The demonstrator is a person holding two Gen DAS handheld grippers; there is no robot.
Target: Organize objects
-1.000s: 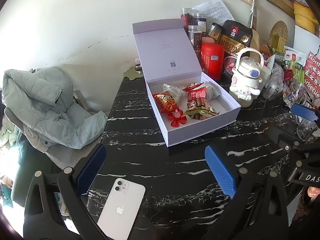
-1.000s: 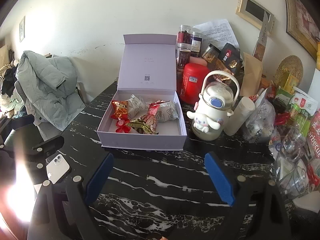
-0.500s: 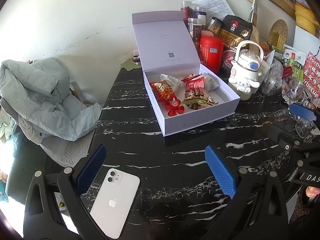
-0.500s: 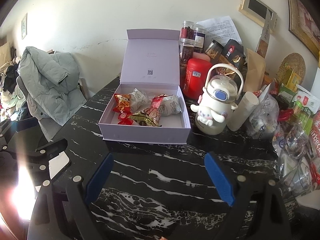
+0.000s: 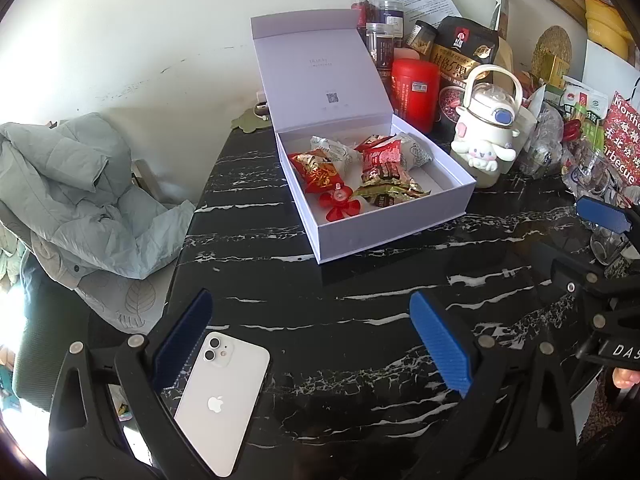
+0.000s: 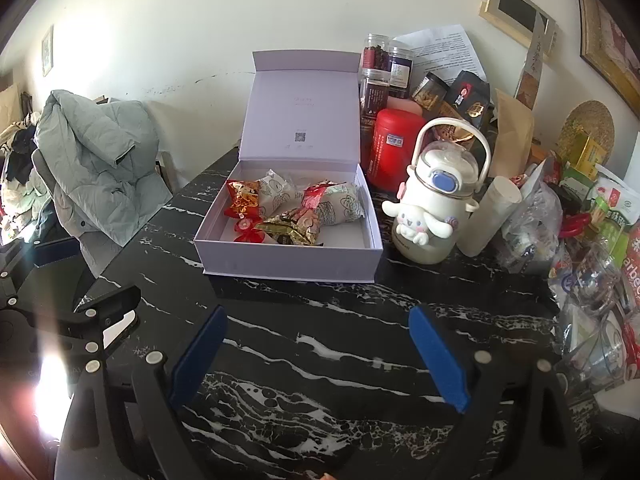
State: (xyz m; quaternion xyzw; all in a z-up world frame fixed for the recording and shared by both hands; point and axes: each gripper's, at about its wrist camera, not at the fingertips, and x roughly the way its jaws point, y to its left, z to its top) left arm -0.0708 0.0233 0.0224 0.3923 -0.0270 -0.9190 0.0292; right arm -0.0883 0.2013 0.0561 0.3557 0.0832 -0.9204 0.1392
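both grippers level, jaws wide.

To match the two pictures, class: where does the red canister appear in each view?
Left wrist view: red canister, upper centre-right, right of the box's raised lid.
Right wrist view: red canister, just right of centre, behind the white bottle.
Shared landmark: the open box.

Bright daylight from the left, strong flare low left in right wrist view. Glossy sheen on table (image 5: pixel 360 300). Heavy fisheye bending, dark corners. Mostly sharp.
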